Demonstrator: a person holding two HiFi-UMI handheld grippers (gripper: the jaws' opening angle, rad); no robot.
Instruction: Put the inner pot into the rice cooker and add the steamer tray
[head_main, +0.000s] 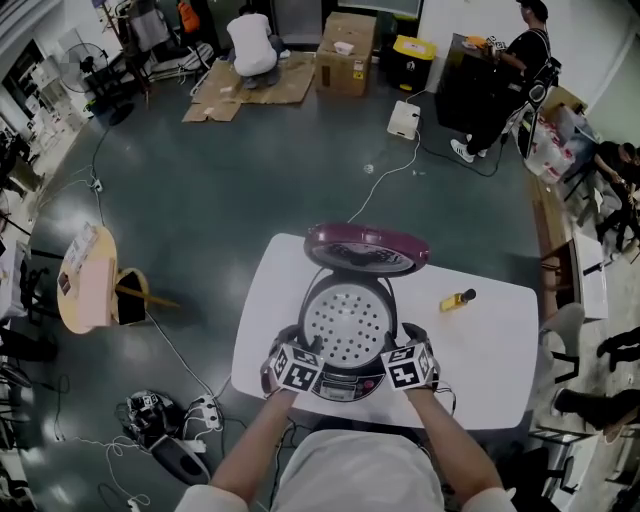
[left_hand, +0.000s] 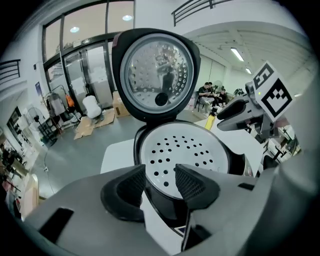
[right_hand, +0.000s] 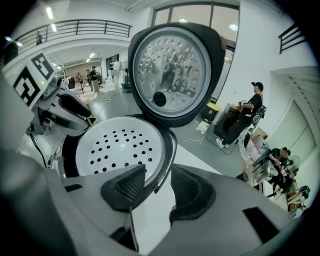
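Steamer tray (head_main: 349, 325): white, smooth, perforated, with a soft sheen as I see it.
Lid plate (left_hand: 157, 70): polished, dimpled metal, mirror-bright.
Rice cooker (head_main: 345, 384) shell: glossy dark plastic, by my read.
Desk (head_main: 490, 350): white, matt, smooth.
Left gripper (left_hand: 160, 172), pads (left_hand: 131, 187): black, matt, finely ribbed.
Floor (head_main: 250, 180): grey, glossy.

Space beneath steamer tray (head_main: 348, 325): unseen

A: What is on the white table (head_main: 495, 350), apart from the work?
B: A small yellow thing (head_main: 457, 299), ahead and right of the jaws, well apart.
A: And on the floor?
B: Far ahead, boxes (head_main: 346, 52) and a crouching person (head_main: 250, 42). Ahead right, a standing person (head_main: 508, 80) in black. Left of the jaws, a round table (head_main: 85, 282).
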